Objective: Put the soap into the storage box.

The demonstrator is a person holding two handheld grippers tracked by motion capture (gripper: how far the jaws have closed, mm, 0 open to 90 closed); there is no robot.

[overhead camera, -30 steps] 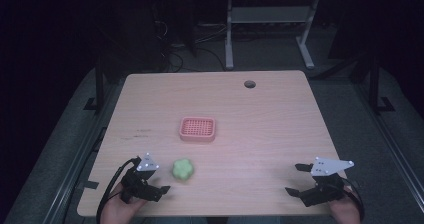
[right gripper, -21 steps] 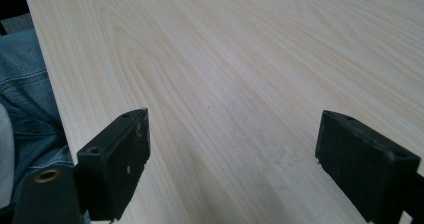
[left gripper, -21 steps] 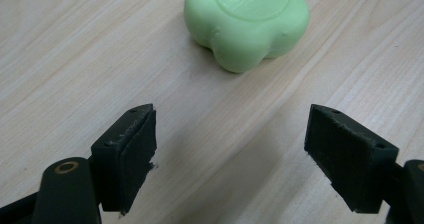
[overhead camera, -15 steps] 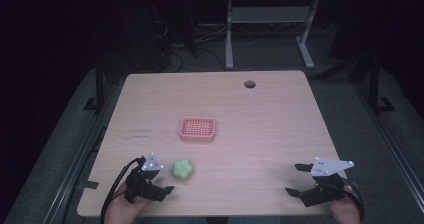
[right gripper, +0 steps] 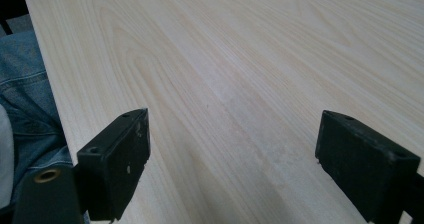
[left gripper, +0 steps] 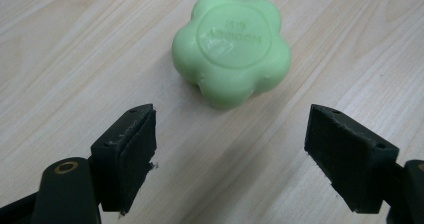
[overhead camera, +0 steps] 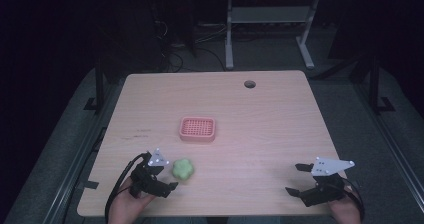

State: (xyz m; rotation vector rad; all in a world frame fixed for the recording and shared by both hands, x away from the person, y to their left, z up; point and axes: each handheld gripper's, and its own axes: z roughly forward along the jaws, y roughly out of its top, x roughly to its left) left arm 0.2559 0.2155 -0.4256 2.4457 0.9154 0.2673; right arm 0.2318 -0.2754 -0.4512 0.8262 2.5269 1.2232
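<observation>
A light green flower-shaped soap (overhead camera: pixel 183 169) lies on the wooden table (overhead camera: pixel 260 124) near its front left. In the left gripper view the soap (left gripper: pixel 231 49) sits just beyond the tips, with stamped lettering on top. My left gripper (overhead camera: pixel 167 174) stands open right beside it on its left, its jaws (left gripper: pixel 230 129) wide apart with only bare wood between them. My right gripper (overhead camera: pixel 294 179) is open too, low over the table at the front right, with nothing between its jaws (right gripper: pixel 235 134).
A pink ribbed soap dish (overhead camera: pixel 197 129) rests a little behind the soap, near the table's middle. A round cable hole (overhead camera: pixel 249 84) sits at the back. The table's near edge and a denim-clad leg (right gripper: pixel 30 114) appear in the right gripper view.
My left gripper has crept slightly right, closer to the green soap. The right gripper, the soap and the dish have stayed put.
</observation>
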